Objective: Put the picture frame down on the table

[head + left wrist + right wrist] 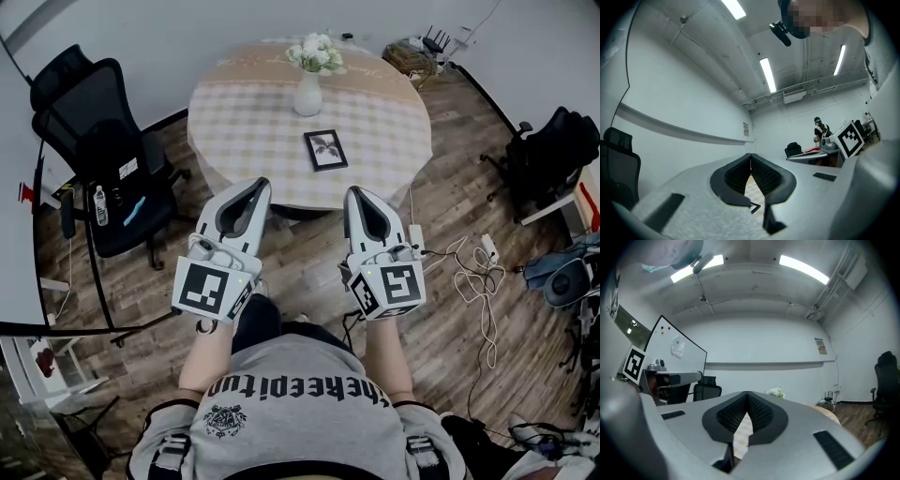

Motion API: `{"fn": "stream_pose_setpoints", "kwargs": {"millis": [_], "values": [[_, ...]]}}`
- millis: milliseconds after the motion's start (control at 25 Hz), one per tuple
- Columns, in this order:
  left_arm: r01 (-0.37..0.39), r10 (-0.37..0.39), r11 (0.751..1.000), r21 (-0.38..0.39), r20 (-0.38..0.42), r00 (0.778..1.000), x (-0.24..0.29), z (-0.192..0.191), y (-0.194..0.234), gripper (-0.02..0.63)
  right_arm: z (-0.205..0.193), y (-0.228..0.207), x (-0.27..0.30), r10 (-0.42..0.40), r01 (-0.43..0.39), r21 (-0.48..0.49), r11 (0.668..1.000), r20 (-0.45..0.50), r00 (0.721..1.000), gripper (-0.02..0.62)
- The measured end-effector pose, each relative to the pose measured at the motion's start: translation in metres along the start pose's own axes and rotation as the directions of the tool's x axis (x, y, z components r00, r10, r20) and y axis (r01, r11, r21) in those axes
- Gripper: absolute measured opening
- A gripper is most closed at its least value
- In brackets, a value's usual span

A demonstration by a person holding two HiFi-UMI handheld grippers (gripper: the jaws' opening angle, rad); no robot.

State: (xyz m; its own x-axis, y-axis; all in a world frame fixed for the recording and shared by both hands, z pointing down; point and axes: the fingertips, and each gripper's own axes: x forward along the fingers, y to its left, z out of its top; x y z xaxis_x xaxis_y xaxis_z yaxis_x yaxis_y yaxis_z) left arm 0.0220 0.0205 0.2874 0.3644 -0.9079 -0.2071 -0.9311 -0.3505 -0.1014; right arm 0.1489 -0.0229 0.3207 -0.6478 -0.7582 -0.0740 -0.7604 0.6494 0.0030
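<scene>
A small black picture frame (325, 149) with a leaf print lies flat on the round table (244, 141), which has a checked cloth, right of centre toward the near edge. My left gripper (258, 186) and right gripper (357, 193) hang side by side just short of the table's near edge, both shut with nothing between the jaws. In the left gripper view the jaws meet at the tips (750, 157), and a dark corner of the frame (755, 206) shows through the gap below. The right gripper (747, 394) points up over the tablecloth.
A white vase of white flowers (309, 77) stands at the table's middle back; the flowers (776, 392) also show in the right gripper view. A black office chair (98, 155) stands left of the table and another (553, 150) at the right. Cables (469, 267) lie on the wooden floor.
</scene>
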Motion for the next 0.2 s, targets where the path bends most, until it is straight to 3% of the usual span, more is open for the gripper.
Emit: {"fn": "stream_pose_setpoints", "kwargs": {"millis": [200], "values": [[-0.002, 0.002, 1.000, 0.001, -0.002, 1.000, -0.0026, -0.0012, -0.0036, 0.015, -0.0014, -0.0003, -0.0048, -0.002, 0.002, 0.004, 1.000, 0.002, 1.000, 0.005]]}}
